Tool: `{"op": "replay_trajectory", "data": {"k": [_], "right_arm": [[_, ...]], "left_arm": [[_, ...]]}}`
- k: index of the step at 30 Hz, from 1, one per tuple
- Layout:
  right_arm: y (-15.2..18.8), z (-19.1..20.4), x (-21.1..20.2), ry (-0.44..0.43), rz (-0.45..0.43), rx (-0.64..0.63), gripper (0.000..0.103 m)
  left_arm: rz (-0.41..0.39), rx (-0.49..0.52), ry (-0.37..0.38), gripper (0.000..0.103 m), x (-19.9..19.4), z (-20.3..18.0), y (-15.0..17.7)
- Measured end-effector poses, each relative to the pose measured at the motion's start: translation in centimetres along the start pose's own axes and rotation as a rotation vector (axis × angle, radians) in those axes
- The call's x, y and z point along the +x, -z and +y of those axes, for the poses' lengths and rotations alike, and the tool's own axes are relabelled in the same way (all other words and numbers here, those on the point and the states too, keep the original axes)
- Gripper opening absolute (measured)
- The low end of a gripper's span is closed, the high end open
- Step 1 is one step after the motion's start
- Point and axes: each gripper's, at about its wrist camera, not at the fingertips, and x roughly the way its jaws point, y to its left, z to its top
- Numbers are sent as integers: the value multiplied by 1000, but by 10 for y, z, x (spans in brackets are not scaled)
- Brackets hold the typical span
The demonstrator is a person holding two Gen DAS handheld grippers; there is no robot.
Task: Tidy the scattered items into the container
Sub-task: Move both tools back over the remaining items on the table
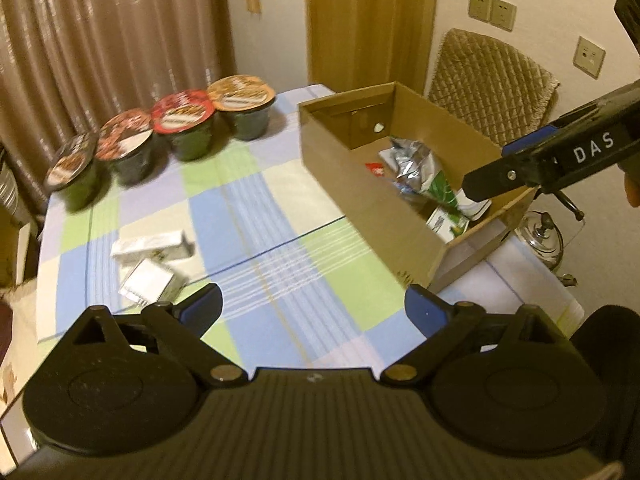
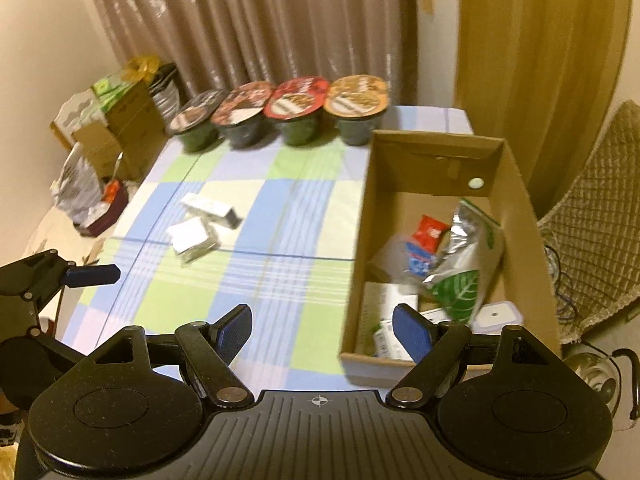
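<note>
You are between picks: both tools carry nothing. Your left gripper [image 1: 313, 304] has its jaws wide apart over the checked tablecloth [image 1: 256, 216], and your right gripper [image 2: 322, 330] is likewise spread, its right finger hanging over the near end of the cardboard box [image 2: 516, 184].

In the right wrist view the box fills the right half of the frame and already holds a silver and green pouch [image 2: 464, 264], a small red packet [image 2: 430, 232] and some white cartons at its near end. Still out on the cloth are two white packets [image 1: 154, 258], touching one another, at the lower left of the left wrist view just above the left fingertip. Four lidded cups [image 1: 168, 136] stand in a row along the far edge, at the upper left.

The packets look like the next job, and the left tool is nearer. You would need to swing it left and down and bracket one packet only. They lie flat and overlap slightly, so closing on both could let one slip.
</note>
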Motion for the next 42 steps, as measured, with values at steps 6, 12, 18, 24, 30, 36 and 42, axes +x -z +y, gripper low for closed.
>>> {"op": "replay_trajectory", "data": {"k": [6, 12, 18, 24, 30, 36, 42], "right_arm": [[5, 32, 8, -25, 16, -49, 83], [7, 60, 18, -35, 31, -118, 83], [8, 78, 28, -38, 46, -188, 83], [7, 88, 39, -44, 62, -225, 83], [4, 92, 54, -50, 82, -244, 83], [-2, 93, 72, -57, 100, -252, 83], [-10, 96, 92, -65, 111, -267, 83]], "left_arm": [[4, -53, -38, 96, -17, 30, 22], [0, -90, -72, 96, -31, 55, 37], [6, -117, -92, 96, -35, 74, 48], [12, -140, -102, 96, -33, 87, 53], [27, -153, -109, 97, -24, 98, 57], [42, -170, -116, 97, -10, 110, 58], [48, -186, -124, 97, 5, 123, 57]]}}
